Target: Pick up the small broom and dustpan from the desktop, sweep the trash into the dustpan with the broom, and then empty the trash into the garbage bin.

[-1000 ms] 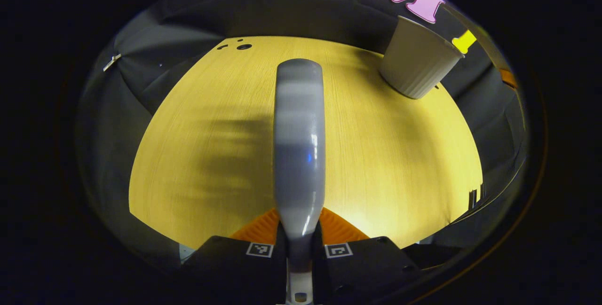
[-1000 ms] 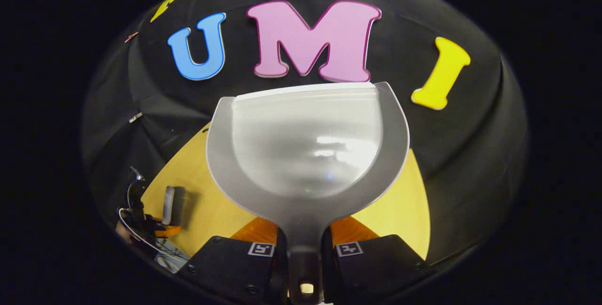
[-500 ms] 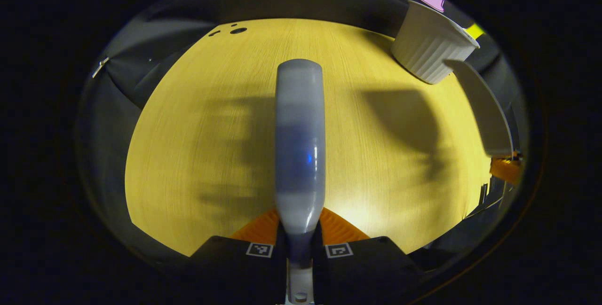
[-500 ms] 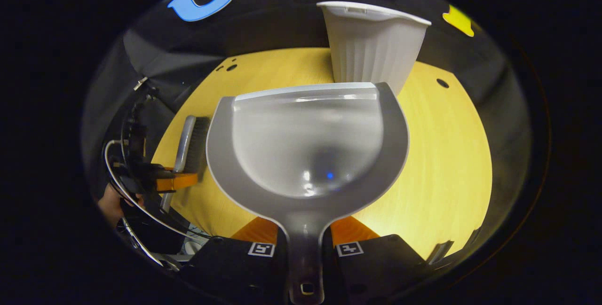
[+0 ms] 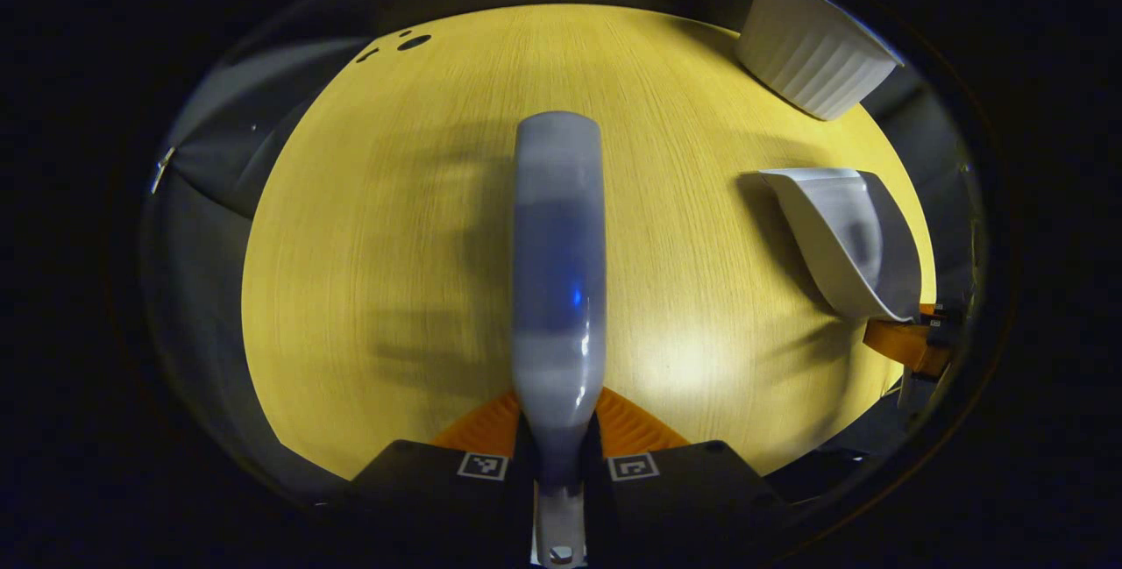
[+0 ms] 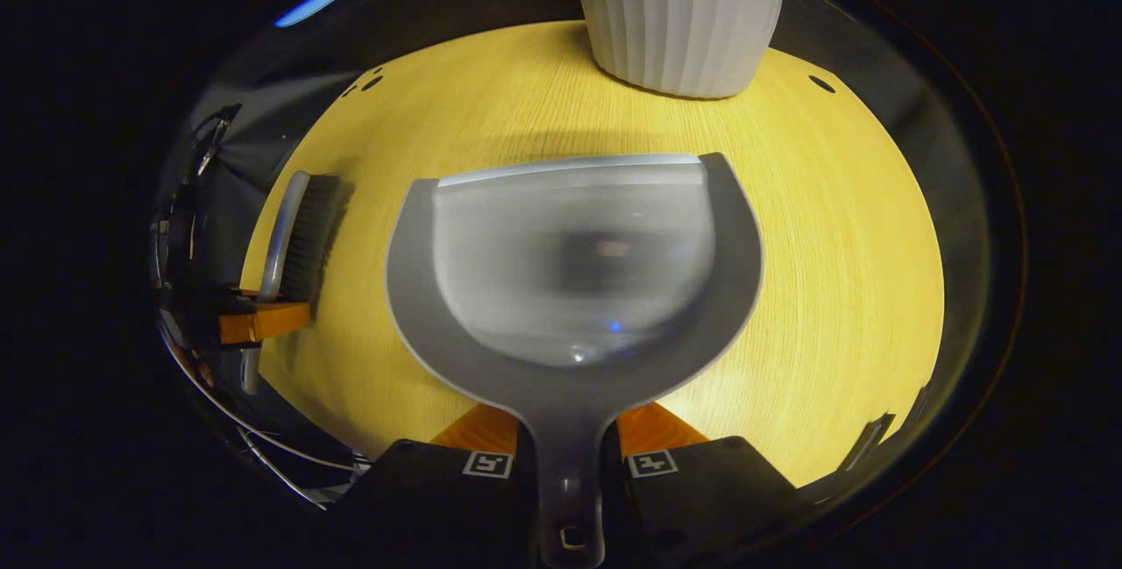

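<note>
My dustpan [image 6: 574,288], clamped by its handle in my right gripper [image 6: 568,455], has dropped from facing the wall to hanging low over the desktop [image 6: 841,245], short of the garbage bin [image 6: 675,21]. It looks empty, so I judge dumping done. My left gripper [image 5: 558,446] grips the broom [image 5: 558,262].

Left gripper [image 5: 558,437]: black, blocky housing in two halves, a small square black-and-white marker [image 5: 484,465] on each half near the middle gap. Ridged fingers [image 5: 478,429], wedge-shaped, rising just above the housing. Right gripper [image 6: 568,442]: same build, with black halves, paired square markers [image 6: 487,464] and ridged fingers [image 6: 473,429]. In the right gripper view, far left, the other unit from the side: a dark frame [image 6: 180,236] with thin pale cables [image 6: 263,442] looping below it. Too dim there for finer detail.
</note>
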`<state>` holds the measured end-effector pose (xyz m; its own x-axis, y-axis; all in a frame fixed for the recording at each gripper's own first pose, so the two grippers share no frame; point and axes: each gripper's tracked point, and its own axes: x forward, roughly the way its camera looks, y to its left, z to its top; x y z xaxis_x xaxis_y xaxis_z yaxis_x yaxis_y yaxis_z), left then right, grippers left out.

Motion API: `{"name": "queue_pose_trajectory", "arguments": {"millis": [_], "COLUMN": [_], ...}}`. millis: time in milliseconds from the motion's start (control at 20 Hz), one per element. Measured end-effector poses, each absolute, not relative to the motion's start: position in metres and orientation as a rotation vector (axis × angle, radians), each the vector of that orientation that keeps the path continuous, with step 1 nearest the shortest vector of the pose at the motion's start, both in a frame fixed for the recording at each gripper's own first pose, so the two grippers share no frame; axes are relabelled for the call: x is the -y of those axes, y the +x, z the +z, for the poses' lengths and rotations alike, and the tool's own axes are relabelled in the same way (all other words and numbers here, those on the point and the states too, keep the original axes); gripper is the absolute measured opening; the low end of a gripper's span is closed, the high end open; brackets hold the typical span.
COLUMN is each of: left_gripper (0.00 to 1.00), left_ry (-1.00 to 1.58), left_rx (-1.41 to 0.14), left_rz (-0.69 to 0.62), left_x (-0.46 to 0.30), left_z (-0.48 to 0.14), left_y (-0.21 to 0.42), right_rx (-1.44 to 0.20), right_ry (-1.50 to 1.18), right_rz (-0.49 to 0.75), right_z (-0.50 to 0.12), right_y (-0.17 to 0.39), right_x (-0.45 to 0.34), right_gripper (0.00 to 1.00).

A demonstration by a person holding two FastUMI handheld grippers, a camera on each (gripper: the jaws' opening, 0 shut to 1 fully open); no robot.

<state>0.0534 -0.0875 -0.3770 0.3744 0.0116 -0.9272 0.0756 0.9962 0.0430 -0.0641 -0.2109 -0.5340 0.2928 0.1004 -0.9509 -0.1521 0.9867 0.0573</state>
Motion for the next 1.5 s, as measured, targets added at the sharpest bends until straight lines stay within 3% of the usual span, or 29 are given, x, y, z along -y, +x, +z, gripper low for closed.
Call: {"name": "queue_pose_trajectory", "arguments": {"millis": [50, 100, 200, 250, 300, 400, 450, 500, 550, 800, 1100, 1250, 1500], "left_gripper": [0.28, 0.28, 0.31, 0.29, 0.33, 0.35, 0.56, 0.77, 0.98, 0.96, 0.96, 0.95, 0.95], "left_ry": [0.084, 0.091, 0.100, 0.102, 0.104, 0.100, 0.108, 0.121, 0.116, 0.003, -0.106, 0.000, 0.134], "left_rx": [-1.197, -1.204, -1.203, -1.200, -1.193, -1.161, -1.144, -1.123, -1.104, -0.921, -0.385, -0.001, 0.231], "left_rz": [-0.041, -0.038, -0.039, -0.038, -0.038, -0.049, -0.052, -0.047, -0.043, -0.044, 0.010, 0.075, 0.049], "left_x": [0.087, 0.085, 0.086, 0.087, 0.086, 0.090, 0.091, 0.089, 0.091, 0.107, 0.129, 0.130, 0.167], "left_z": [-0.378, -0.377, -0.375, -0.374, -0.372, -0.364, -0.358, -0.350, -0.341, -0.272, -0.125, -0.028, 0.031], "left_y": [0.054, 0.056, 0.055, 0.055, 0.055, 0.055, 0.055, 0.052, 0.048, 0.024, -0.001, -0.032, -0.077], "right_rx": [-1.278, -1.282, -1.280, -1.282, -1.283, -1.280, -1.273, -1.265, -1.249, -1.050, -0.392, -0.137, 0.076], "right_ry": [-0.043, -0.047, -0.028, -0.012, 0.004, 0.048, 0.077, 0.066, 0.052, 0.066, 0.006, 0.033, -0.012], "right_rz": [0.165, 0.161, 0.170, 0.175, 0.181, 0.202, 0.218, 0.214, 0.215, 0.241, 0.230, 0.230, 0.184], "right_z": [-0.534, -0.530, -0.531, -0.529, -0.528, -0.519, -0.514, -0.508, -0.501, -0.421, -0.230, -0.153, -0.098], "right_y": [-0.064, -0.066, -0.067, -0.067, -0.067, -0.069, -0.069, -0.068, -0.070, -0.063, -0.019, -0.032, -0.047], "right_x": [0.210, 0.209, 0.204, 0.201, 0.199, 0.191, 0.185, 0.187, 0.192, 0.192, 0.206, 0.213, 0.239], "right_gripper": [0.33, 0.41, 0.28, 0.37, 0.40, 0.55, 0.67, 1.00, 1.00, 0.99, 0.99, 0.98, 0.98]}}
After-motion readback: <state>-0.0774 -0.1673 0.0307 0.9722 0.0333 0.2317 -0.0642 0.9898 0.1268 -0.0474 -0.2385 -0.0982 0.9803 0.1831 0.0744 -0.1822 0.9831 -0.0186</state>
